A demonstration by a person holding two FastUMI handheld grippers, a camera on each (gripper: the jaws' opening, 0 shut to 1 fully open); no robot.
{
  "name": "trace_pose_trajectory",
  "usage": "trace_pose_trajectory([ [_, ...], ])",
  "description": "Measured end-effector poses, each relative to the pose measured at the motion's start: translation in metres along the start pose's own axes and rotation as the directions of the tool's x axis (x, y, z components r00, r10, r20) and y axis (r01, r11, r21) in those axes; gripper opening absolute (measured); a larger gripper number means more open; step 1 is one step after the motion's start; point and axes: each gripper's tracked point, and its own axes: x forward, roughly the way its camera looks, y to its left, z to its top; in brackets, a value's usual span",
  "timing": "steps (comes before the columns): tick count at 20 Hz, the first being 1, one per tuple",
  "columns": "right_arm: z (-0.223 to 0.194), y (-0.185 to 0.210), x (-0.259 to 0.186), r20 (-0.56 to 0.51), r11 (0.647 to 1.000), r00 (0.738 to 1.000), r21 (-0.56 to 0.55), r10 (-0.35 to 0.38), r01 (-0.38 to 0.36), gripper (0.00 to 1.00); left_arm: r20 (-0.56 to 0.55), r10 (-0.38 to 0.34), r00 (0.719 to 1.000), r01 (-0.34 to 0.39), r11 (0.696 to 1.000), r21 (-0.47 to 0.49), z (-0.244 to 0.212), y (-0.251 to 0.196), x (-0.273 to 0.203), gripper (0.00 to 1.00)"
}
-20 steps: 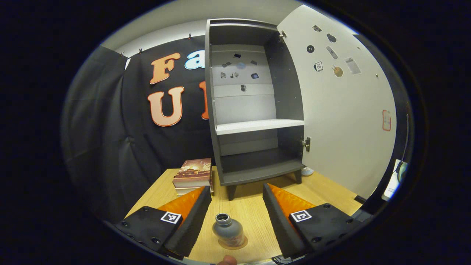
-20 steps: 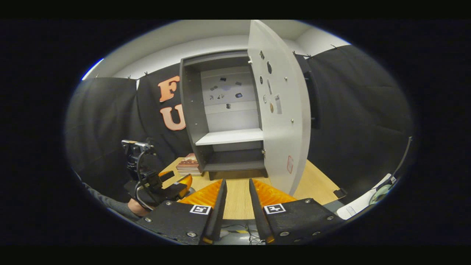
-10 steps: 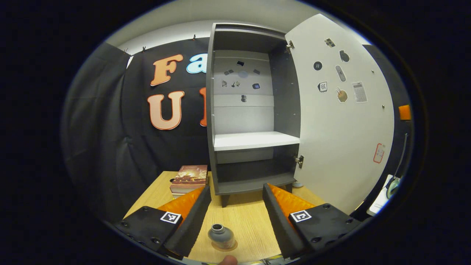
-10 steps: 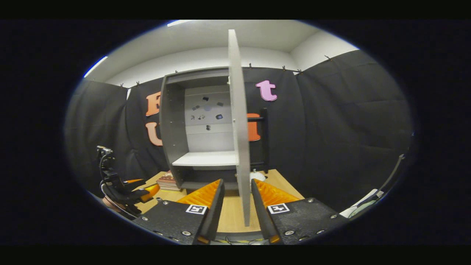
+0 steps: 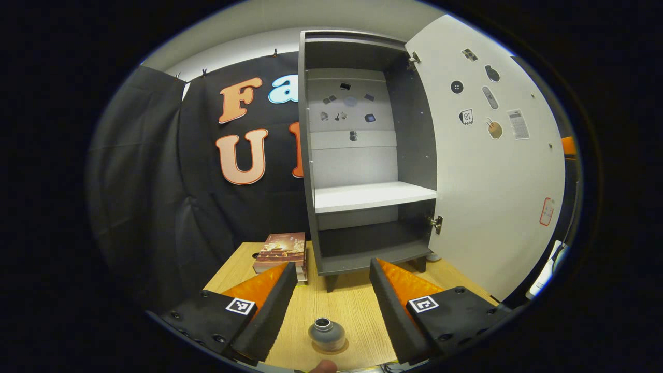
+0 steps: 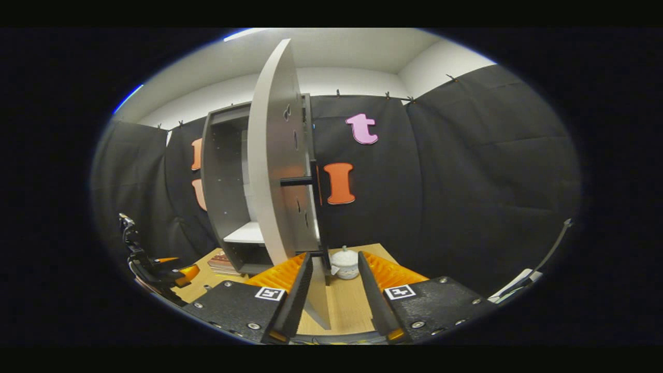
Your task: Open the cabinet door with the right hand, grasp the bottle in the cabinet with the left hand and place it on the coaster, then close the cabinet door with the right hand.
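In the left gripper view the left gripper (image 5: 331,290) hovers over the wooden tabletop (image 5: 352,305) with its fingers (image 5: 269,303) spread wide apart, clamping nothing. Between them, at 6 o'clock in the view, the small grey bottle (image 5: 325,334) stands upright on a round coaster (image 5: 327,347), apart from both fingers. Beyond it, at about 12 o'clock, stands the grey cabinet (image 5: 362,155) with its white shelf (image 5: 373,196) bare and its floor compartment bare too. The cabinet door (image 5: 492,171) is swung open at 2 o'clock (several small stickers dot its inner face). A stack of books (image 5: 282,251) lies on the tabletop just beside the cabinet's foot, at about 10 o'clock from the bottle.

In the right gripper view the right gripper (image 6: 331,290) has its fingers (image 6: 298,300) apart, one on each side of the lower edge of the cabinet door (image 6: 274,176); whether either finger touches the door cannot be told. The door's dark handle (image 6: 300,181) juts out at 12 o'clock. A small white lidded pot (image 6: 345,262) sits on the tabletop (image 6: 342,305) just past the fingers. The left gripper (image 6: 166,269) shows at 9 o'clock, low over the tabletop's near corner.
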Motion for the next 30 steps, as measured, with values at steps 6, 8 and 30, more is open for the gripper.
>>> trace_pose_trajectory([
  [6,-0.001,0.019,-0.001,0.027,1.000,0.999,-0.006,0.018,-0.018,0.56,-0.005,0.005,1.000,-0.005,1.000,0.013,-0.001,0.005,0.002,0.92],
  [8,-0.003,0.036,-0.002,0.026,0.999,0.998,-0.005,0.054,-0.054,0.56,0.001,0.001,1.000,-0.001,1.000,0.010,0.002,0.007,0.002,0.92],
  [30,-0.019,0.231,0.074,0.040,0.948,0.948,-0.006,0.317,-0.317,0.85,0.035,0.100,0.994,-0.097,0.993,-0.071,0.018,0.109,0.013,0.92],
])
